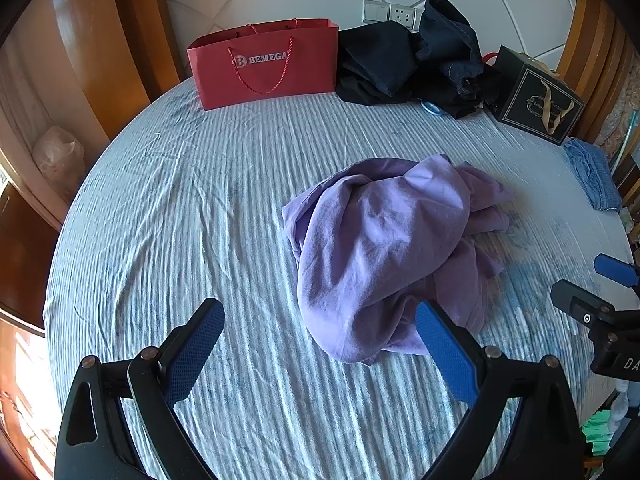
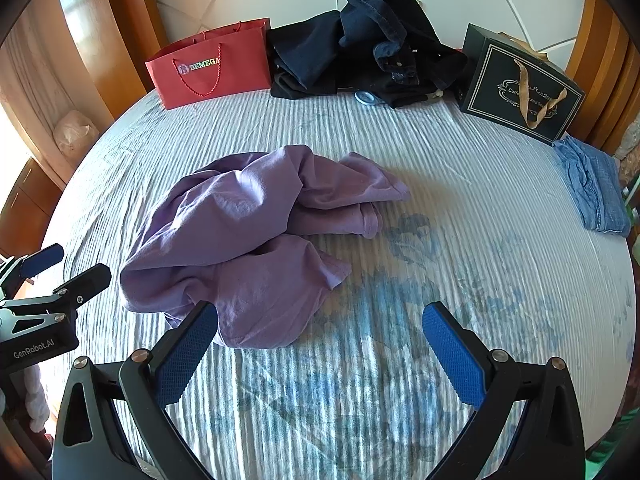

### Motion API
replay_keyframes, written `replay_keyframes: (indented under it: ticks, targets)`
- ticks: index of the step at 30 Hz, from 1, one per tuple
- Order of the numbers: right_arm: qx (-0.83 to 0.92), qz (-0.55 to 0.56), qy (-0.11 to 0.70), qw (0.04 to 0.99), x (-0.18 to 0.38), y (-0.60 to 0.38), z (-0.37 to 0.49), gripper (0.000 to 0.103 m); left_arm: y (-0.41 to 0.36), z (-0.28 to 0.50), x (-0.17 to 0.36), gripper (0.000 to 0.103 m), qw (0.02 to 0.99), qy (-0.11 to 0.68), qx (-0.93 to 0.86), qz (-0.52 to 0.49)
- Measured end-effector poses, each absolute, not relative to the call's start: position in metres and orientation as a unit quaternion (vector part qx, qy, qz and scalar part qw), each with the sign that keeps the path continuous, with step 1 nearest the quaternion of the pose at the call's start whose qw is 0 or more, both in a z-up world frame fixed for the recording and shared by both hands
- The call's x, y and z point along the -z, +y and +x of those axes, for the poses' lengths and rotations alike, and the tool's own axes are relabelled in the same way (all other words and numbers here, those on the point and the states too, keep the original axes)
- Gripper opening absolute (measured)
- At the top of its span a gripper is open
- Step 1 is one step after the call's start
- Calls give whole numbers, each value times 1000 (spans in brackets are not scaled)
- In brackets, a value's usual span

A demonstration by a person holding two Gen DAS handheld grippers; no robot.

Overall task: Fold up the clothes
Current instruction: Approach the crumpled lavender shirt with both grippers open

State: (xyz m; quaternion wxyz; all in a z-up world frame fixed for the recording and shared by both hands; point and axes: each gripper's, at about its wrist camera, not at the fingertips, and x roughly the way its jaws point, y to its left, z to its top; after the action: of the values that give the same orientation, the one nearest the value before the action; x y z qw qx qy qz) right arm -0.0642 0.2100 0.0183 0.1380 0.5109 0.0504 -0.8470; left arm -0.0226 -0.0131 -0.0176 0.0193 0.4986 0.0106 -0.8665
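Observation:
A crumpled purple shirt (image 1: pixel 384 248) lies in a heap on the striped bed sheet (image 1: pixel 200 200); it also shows in the right wrist view (image 2: pixel 248 240). My left gripper (image 1: pixel 320 320) is open and empty, hovering just in front of the shirt, its right finger beside the heap's near edge. My right gripper (image 2: pixel 320 320) is open and empty, just right of the heap's near edge. Each gripper shows at the edge of the other's view: the right gripper (image 1: pixel 596 284) and the left gripper (image 2: pixel 66 264).
At the bed's head stand a red paper bag (image 1: pixel 264 62), a pile of dark clothes (image 1: pixel 420 56) and a black gift bag (image 1: pixel 536 94). A folded blue denim garment (image 2: pixel 596 190) lies at the right edge. Wooden furniture stands at the left.

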Motion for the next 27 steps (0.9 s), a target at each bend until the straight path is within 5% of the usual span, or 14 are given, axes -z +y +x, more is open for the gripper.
replay_keyframes:
  ticks: [18, 21, 22, 27]
  targets:
    - [829, 531, 43, 171, 8, 201, -102, 98, -17, -53, 53, 95, -8, 20, 854, 520]
    - [820, 543, 39, 176, 18, 200, -115, 80, -12, -61, 66, 76, -30, 19, 844, 535]
    - [815, 550, 38, 178, 23, 200, -119, 77, -11, -64, 72, 61, -37, 21, 839, 543]
    - [787, 583, 43, 199, 55, 188, -129, 77, -8, -76, 94, 37, -50, 18, 825, 563]
